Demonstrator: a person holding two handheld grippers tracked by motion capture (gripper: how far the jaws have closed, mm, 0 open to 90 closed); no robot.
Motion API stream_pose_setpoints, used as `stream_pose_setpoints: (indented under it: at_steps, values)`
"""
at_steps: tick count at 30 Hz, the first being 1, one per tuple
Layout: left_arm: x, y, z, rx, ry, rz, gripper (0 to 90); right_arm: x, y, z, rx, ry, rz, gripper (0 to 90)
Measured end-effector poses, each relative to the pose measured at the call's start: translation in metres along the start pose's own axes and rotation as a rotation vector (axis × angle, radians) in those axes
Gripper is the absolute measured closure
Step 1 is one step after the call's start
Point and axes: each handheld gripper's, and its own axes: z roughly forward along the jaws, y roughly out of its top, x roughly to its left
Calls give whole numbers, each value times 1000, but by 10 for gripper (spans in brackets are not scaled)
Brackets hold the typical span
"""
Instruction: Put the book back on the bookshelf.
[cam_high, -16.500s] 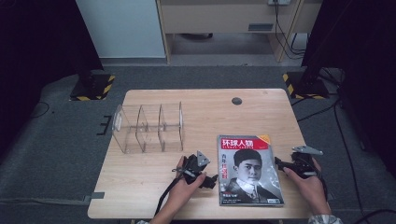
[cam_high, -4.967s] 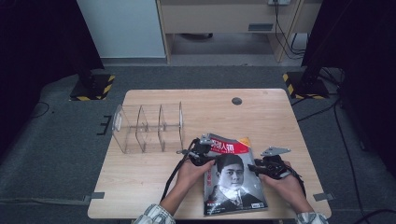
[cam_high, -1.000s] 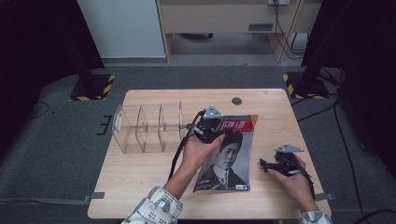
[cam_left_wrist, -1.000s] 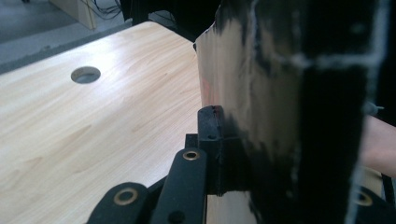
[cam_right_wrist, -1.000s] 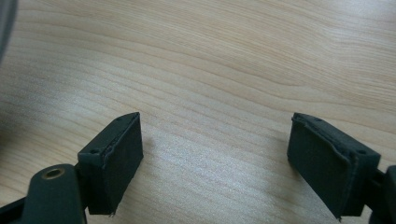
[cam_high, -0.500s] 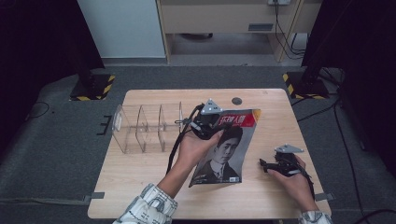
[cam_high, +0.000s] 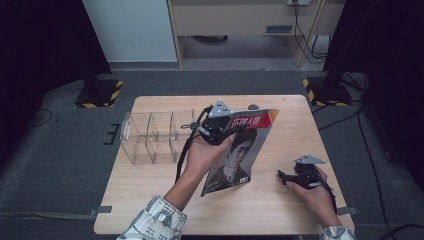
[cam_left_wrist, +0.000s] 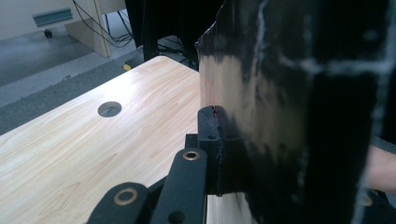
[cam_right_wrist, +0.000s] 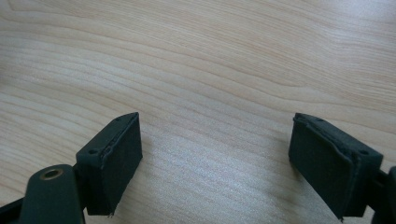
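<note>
While your left gripper (cam_high: 220, 127) is holding the magazine (cam_high: 239, 150) by its top left corner, the fingers are pinching the pages tight between them, and the magazine is hanging tilted above the middle of the bench (cam_high: 150, 200), its top edge raised toward the far side and its lower edge dipping close to the wood near you. You are showing the cover face up to the high view, with a red title band along the top and a portrait beneath it. In the left gripper view, one black finger (cam_left_wrist: 215, 140) is pressing flat against the dark, blurred cover (cam_left_wrist: 289, 112), and the pale wooden bench (cam_left_wrist: 93, 154) with a round cable hole (cam_left_wrist: 109, 108) is lying beyond it. Your left hand (cam_high: 202, 152) is sitting just under the gripper, and its cable is trailing down beside your wrist. A clear plastic organiser (cam_high: 152, 135) with upright dividers is standing on the bench just to the left of the gripper, near it, though I cannot tell whether the two are touching. Your right gripper (cam_high: 292, 176) is resting low over the bench near the right front corner, well apart from the magazine, with your right hand (cam_high: 312, 187) wrapped around it. In the right gripper view its fingers (cam_right_wrist: 112, 158) are standing spread wide with nothing but bare wood (cam_right_wrist: 210, 70) between them.
</note>
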Motion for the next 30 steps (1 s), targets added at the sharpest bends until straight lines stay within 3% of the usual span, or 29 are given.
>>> stream_pose_setpoints:
  at_steps: [10,30]
  values:
    - [1,5,-12,-25,8,-5,864,0,0,0,-1,0,0,176]
    - [4,4,-29,-29,7,1,864,0,-1,0,-7,0,-3,174]
